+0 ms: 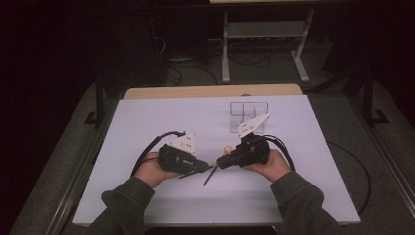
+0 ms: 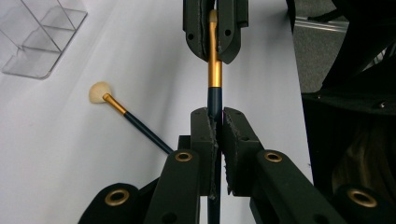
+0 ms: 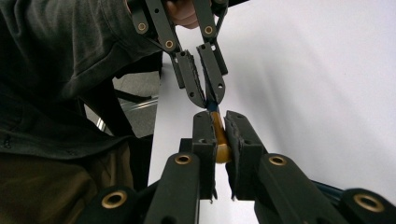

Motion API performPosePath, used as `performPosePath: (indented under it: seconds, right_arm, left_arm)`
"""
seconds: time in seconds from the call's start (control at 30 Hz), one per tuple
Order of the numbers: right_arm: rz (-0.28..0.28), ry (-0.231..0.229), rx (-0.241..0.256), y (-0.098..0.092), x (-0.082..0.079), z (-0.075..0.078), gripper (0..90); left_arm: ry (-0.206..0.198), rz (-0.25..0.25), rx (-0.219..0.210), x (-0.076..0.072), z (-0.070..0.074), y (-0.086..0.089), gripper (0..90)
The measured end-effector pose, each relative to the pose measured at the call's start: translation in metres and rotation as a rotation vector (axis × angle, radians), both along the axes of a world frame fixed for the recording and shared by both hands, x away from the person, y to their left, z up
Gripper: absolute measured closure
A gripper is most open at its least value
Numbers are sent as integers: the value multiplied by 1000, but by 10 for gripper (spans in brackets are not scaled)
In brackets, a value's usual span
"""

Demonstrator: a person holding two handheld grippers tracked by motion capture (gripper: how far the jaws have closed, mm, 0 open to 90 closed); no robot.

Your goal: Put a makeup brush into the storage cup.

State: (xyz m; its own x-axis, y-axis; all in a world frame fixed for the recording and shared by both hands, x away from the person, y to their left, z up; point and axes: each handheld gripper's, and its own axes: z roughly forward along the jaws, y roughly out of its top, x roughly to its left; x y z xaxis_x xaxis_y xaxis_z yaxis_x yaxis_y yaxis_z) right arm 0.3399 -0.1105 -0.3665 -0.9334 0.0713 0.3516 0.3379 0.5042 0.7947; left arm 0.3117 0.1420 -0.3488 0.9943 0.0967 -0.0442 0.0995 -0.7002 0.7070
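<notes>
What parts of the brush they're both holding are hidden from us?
- Held brush: in the left gripper view, its bristle tip sits inside the right gripper's jaws.
- Its handle end: left gripper jaws cover it.
- High view: the grippers hide the held brush.
- Clear organiser: contents too small to tell.

On the worktop (image 1: 147, 122), the organiser (image 1: 248, 113) stands far and right of centre. Nearer, a second brush (image 2: 128, 116) lies between organiser and the brush (image 2: 215, 74) spanning both hand-held grippers, left (image 1: 204, 168) and right (image 1: 221, 161).
</notes>
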Motion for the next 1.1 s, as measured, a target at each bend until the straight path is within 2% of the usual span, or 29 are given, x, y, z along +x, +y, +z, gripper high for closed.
performPosePath:
  seconds: [0.23, 0.4, 0.6, 0.7, 0.8, 0.83, 0.9, 1.1]
  right_arm:
    - [6, 10, -9, 0, 0, 1, 826]
    - [8, -13, -22, -2, 0, 5, 827]
    - [5, -27, -32, -7, 0, 13, 827]
    - [2, -39, -33, -10, 0, 16, 827]
    - [7, -44, -47, -12, 0, 19, 827]
    - [4, -31, -55, -12, -1, 20, 827]
    - [13, -50, -54, -11, 0, 21, 827]
    - [22, -43, -66, -9, -2, 23, 827]
  left_arm:
    - [-3, 0, 6, -2, -1, -3, 826]
    - [-2, -10, 57, -3, -5, -5, 751]
    - [3, -11, 99, -2, -7, -4, 733]
    - [5, 4, 103, -2, -9, -3, 728]
    - [10, 11, 111, -2, -10, -1, 732]
    - [9, 11, 114, -2, -10, -1, 737]
    - [9, 3, 113, -3, -10, -1, 752]
    - [11, -12, 125, -4, -13, -3, 832]
